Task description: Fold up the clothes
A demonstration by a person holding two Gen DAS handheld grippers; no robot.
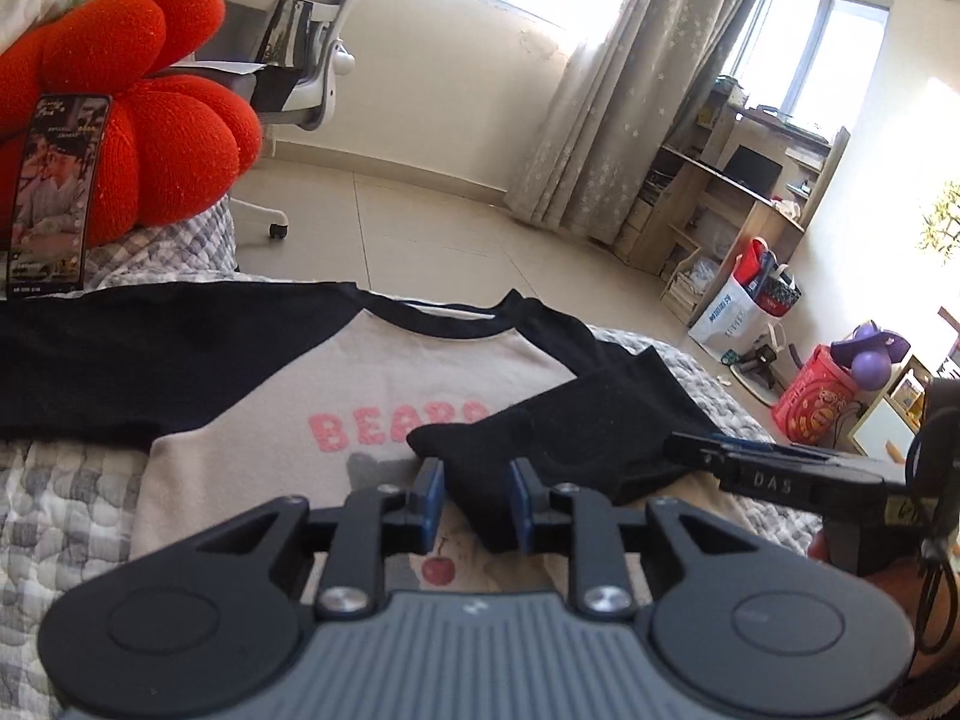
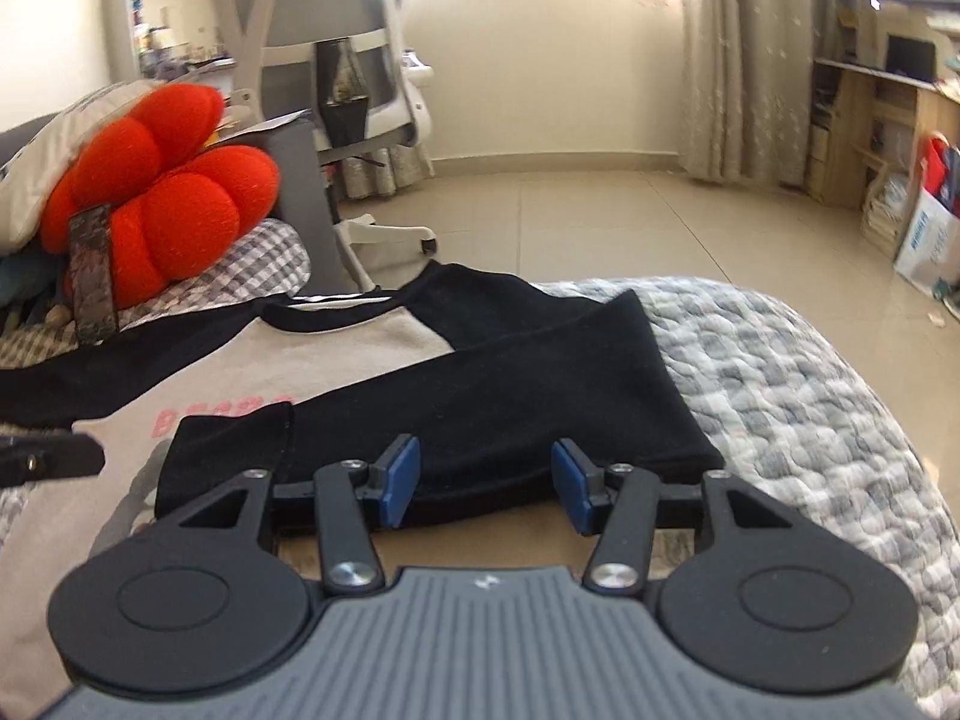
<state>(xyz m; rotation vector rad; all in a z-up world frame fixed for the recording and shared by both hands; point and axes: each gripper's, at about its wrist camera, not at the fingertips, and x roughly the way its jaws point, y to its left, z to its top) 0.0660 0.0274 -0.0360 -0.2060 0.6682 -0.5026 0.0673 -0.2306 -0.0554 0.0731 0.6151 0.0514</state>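
Your left gripper (image 1: pixel 477 495) has its fingers slightly parted around the sleeve (image 1: pixel 576 420) cuff, folded across the shirt (image 1: pixel 360 372) chest. Your right gripper (image 2: pixel 483 483) is spread over the sleeve's edge. The quilt (image 2: pixel 780 384) is bare toward the bed's right edge.

I count 1 shirt (image 1: pixel 312 384) with 2 black sleeves, 1 red cushion (image 1: pixel 138 114), 1 office chair (image 2: pixel 336 54) and 2 grippers.
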